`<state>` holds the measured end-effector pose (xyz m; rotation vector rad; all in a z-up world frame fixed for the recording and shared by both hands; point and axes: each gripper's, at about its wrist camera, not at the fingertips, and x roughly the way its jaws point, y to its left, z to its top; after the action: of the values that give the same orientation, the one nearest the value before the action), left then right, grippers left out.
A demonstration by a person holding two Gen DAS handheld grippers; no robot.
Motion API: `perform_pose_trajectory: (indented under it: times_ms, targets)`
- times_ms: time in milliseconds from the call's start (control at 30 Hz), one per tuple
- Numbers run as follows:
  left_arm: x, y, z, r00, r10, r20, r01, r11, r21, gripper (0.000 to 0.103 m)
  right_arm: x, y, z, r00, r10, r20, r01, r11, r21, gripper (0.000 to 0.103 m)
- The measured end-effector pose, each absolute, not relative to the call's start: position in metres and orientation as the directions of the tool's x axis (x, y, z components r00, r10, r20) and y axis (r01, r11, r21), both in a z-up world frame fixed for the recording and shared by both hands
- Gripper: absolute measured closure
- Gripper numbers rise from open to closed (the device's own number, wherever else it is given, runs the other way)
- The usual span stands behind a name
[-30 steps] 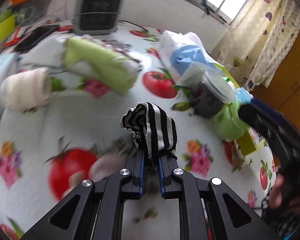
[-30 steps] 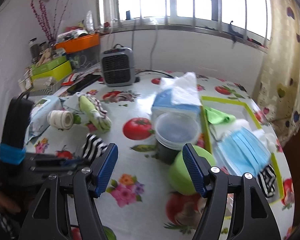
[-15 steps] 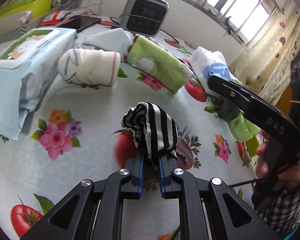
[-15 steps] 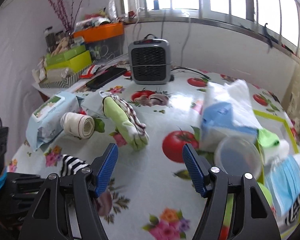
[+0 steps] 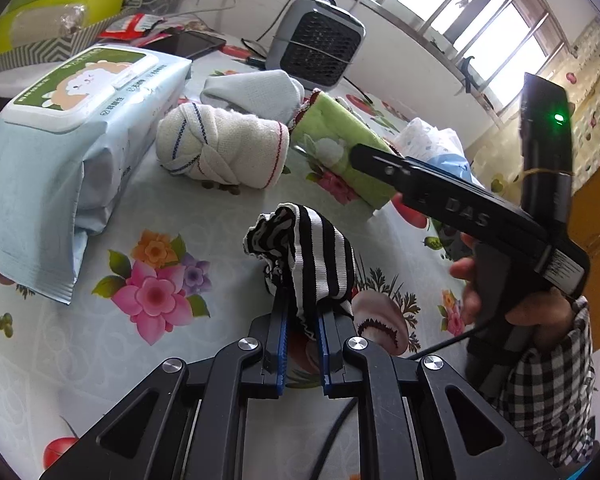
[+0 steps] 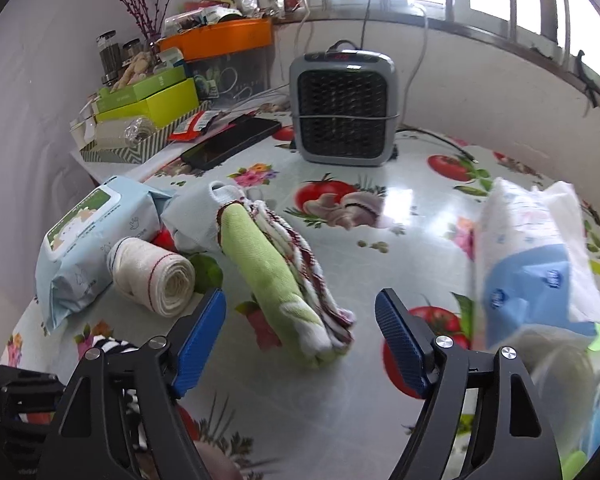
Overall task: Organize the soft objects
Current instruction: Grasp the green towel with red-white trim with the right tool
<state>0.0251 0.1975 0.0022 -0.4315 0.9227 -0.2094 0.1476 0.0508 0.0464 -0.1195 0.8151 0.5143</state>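
Note:
My left gripper [image 5: 302, 320] is shut on a black-and-white striped sock [image 5: 304, 252], held above the flowered tablecloth. A rolled white towel [image 5: 224, 148] and a folded green cloth [image 5: 340, 152] lie beyond it, with a pale blue sock [image 5: 256, 92] behind. My right gripper [image 6: 300, 332] is open and empty, its fingers on either side of the green cloth's [image 6: 276, 284] near end. The white roll [image 6: 152, 276] lies to its left. The striped sock [image 6: 108, 346] shows at lower left.
A wet-wipes pack [image 5: 60, 140] lies at the left. A grey heater [image 6: 344, 108] stands at the back. A tissue pack [image 6: 532, 256] is at the right. Boxes and an orange bin [image 6: 220, 40] crowd the back left corner.
Both grippers have swung left across the table. The right gripper left the jar and masks and now faces the green cloth. The left still holds the striped sock.

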Motion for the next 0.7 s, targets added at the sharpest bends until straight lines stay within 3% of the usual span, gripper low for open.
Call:
perform_pose_trajectory:
  times_ms: [433,633,700]
  targets:
    - [0.031,0.195,0.002,0.591,-0.365,-0.719,0.011,0.895,-0.446,0.092,0.163,0.057,0.031,0.532,0.399,-0.747,-0.452,0.880,0.148,0.027]
    - [0.032,0.194,0.003,0.590,-0.361,-0.722,0.007,0.897,-0.443,0.092,0.160,0.056,0.033,0.537,0.412,-0.737,-0.452,0.877,0.161,0.056]
    - [0.033,0.194,0.003,0.590,-0.360,-0.723,0.005,0.897,-0.442,0.092,0.159,0.055,0.033,0.530,0.424,-0.734,-0.456,0.873,0.175,0.060]
